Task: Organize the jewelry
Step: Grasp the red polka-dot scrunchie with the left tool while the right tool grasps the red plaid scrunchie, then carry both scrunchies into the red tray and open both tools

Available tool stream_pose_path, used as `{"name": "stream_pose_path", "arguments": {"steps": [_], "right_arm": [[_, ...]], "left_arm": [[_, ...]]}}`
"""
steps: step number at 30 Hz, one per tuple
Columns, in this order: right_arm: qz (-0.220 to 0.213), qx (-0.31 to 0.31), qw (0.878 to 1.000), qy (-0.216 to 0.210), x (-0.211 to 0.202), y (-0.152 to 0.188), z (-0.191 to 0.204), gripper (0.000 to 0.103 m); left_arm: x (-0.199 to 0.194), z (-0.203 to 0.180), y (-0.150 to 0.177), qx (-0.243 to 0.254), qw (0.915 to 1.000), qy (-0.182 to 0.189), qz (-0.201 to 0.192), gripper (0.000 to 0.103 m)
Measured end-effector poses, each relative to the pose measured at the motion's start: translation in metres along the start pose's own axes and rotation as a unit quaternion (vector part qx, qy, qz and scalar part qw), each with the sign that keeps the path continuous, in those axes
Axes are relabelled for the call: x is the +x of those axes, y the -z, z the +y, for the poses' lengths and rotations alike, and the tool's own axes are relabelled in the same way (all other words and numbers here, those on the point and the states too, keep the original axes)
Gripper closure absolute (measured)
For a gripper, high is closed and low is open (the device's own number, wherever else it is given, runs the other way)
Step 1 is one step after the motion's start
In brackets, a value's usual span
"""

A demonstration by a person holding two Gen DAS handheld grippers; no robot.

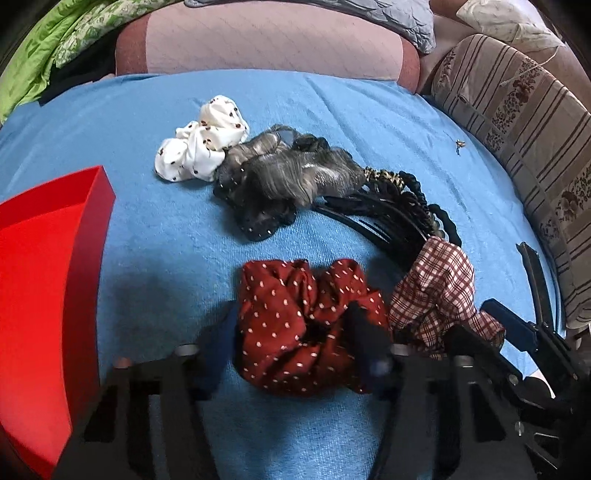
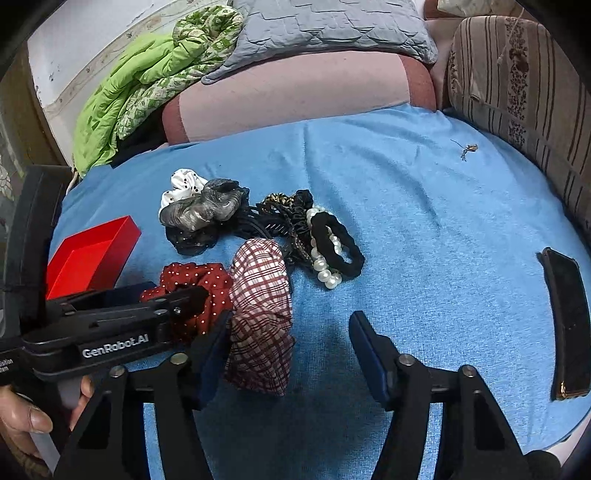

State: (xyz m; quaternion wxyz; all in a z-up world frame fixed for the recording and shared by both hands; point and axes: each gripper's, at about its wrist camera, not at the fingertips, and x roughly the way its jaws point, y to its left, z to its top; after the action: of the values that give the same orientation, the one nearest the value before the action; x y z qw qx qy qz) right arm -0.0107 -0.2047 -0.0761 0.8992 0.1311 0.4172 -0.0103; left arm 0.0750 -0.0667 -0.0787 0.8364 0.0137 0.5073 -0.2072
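Scrunchie pickup: left gripper jaws clamp the red dotted one beside the red box; next, carry it there. Right gripper jaws apart around the checked scrunchie.

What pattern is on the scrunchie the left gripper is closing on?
Dark red with small white dots; the scrunchie shows best in the left wrist view.

A black phone lies near the right edge of the bed's blue towel; green quilted blanket, grey quilted pillow, striped floral cushion beyond its far edge
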Motion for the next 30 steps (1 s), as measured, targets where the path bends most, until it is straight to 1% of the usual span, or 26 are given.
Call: {"name": "stream_pose_path", "arguments": {"steps": [1, 2, 3, 4, 5, 8, 12, 15, 17, 21, 25, 30], "right_arm": [[0.001, 0.0, 1.0, -0.002, 0.0, 0.0, 0.0, 0.046], [0.002, 0.001, 1.0, -0.004, 0.001, 0.0, 0.001, 0.055], [0.005, 0.002, 1.0, -0.007, 0.001, 0.0, 0.001, 0.06], [0.01, 0.005, 1.0, -0.012, 0.002, 0.0, 0.0, 0.072], [0.012, 0.007, 1.0, -0.015, 0.001, 0.0, 0.0, 0.081], [0.005, 0.01, 1.0, -0.02, -0.007, -0.002, 0.001, 0.087], [-0.011, 0.003, 1.0, -0.024, -0.026, -0.008, 0.008, 0.089], [-0.023, -0.008, 0.999, -0.03, -0.04, -0.014, 0.018, 0.089], [-0.031, -0.019, 0.999, -0.036, -0.049, -0.018, 0.028, 0.089], [-0.036, -0.043, 0.997, -0.056, -0.06, -0.028, 0.053, 0.089], [-0.029, -0.057, 0.994, -0.093, -0.059, -0.043, 0.083, 0.089], [-0.019, -0.082, 0.987, -0.136, -0.046, -0.063, 0.131, 0.089]], "left_arm": [[0.0, -0.001, 0.0, -0.001, 1.0, -0.001, 0.0, 0.072], [0.0, -0.001, 0.0, -0.002, 1.0, 0.001, 0.004, 0.085], [-0.001, 0.0, 0.0, -0.005, 1.0, 0.004, 0.008, 0.087], [-0.004, 0.001, 0.0, -0.009, 0.9999, 0.003, 0.007, 0.088], [-0.007, 0.001, 0.0, -0.011, 0.9999, 0.0, 0.005, 0.09], [-0.025, 0.006, 0.002, -0.017, 0.9998, -0.002, -0.009, 0.09], [-0.062, 0.016, 0.006, -0.022, 0.999, -0.002, -0.039, 0.09], [-0.091, 0.027, 0.009, -0.019, 0.9974, -0.015, -0.068, 0.09], [-0.109, 0.035, 0.01, -0.017, 0.9957, -0.03, -0.086, 0.09], [-0.139, 0.058, 0.011, -0.01, 0.99, -0.074, -0.119, 0.09], [-0.153, 0.097, 0.01, -0.03, 0.9851, -0.111, -0.127, 0.09], [-0.15, 0.149, 0.003, -0.052, 0.978, -0.161, -0.121, 0.09]]}}
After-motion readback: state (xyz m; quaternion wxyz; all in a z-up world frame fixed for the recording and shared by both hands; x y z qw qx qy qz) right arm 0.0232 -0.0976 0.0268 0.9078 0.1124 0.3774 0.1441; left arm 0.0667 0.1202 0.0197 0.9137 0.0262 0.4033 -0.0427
